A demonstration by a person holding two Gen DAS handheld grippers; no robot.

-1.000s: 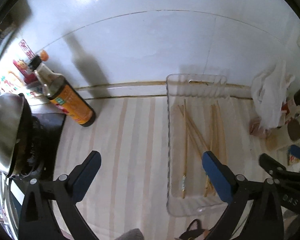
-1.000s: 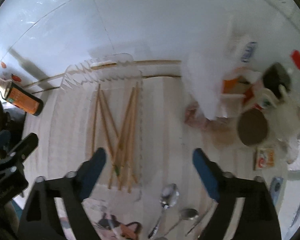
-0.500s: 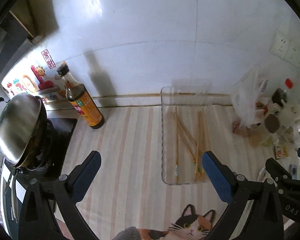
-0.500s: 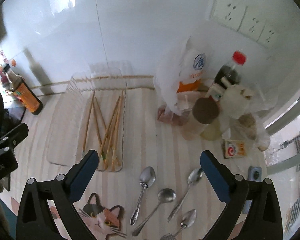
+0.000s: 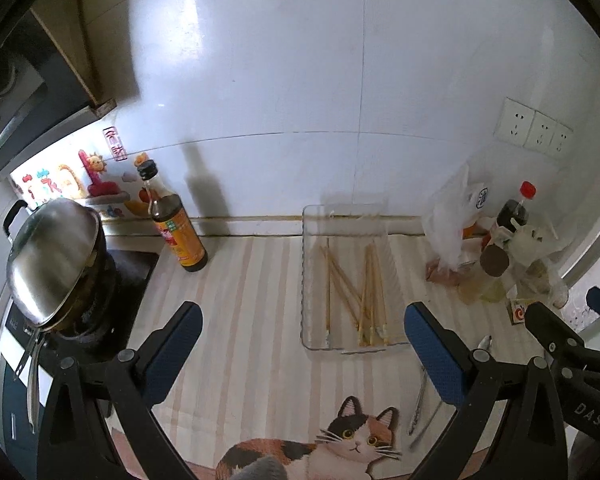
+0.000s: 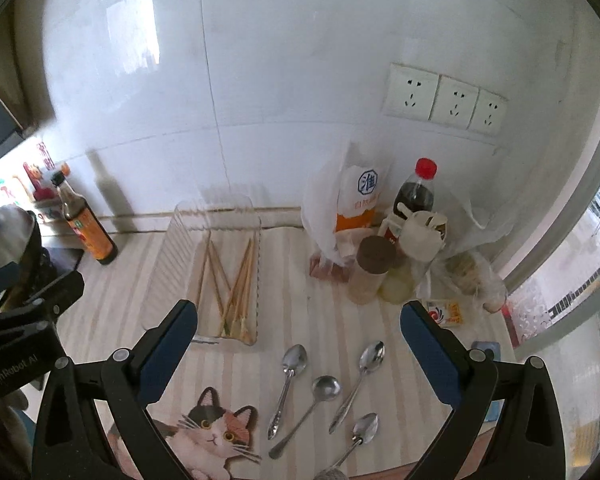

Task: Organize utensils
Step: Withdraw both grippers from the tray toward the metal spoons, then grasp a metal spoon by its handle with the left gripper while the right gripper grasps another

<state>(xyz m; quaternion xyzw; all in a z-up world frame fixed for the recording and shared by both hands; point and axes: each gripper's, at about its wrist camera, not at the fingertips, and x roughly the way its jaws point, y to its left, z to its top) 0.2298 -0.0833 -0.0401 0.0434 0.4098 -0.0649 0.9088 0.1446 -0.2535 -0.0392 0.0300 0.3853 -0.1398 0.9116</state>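
A clear plastic tray (image 5: 308, 280) (image 6: 168, 280) on the striped counter holds several wooden chopsticks (image 5: 364, 292) (image 6: 236, 284). Several metal spoons (image 6: 294, 360) lie loose on the counter right of the tray, in front of my right gripper; one spoon handle (image 5: 418, 404) shows in the left wrist view. My left gripper (image 5: 300, 344) is open and empty, raised above the counter in front of the tray. My right gripper (image 6: 298, 344) is open and empty, raised above the spoons. Each gripper shows at the edge of the other's view.
A soy sauce bottle (image 5: 176, 228) and a steel wok (image 5: 52, 256) on a stove stand at the left. Bottles, jars and plastic bags (image 6: 396, 236) crowd the right back corner. A cat picture (image 6: 208, 436) lies at the counter's front edge. The wall carries sockets (image 6: 444, 98).
Both grippers have risen and pulled back from the tray, so the views are wider. The spoons, cat picture and wall sockets have come into view. Both stay open.
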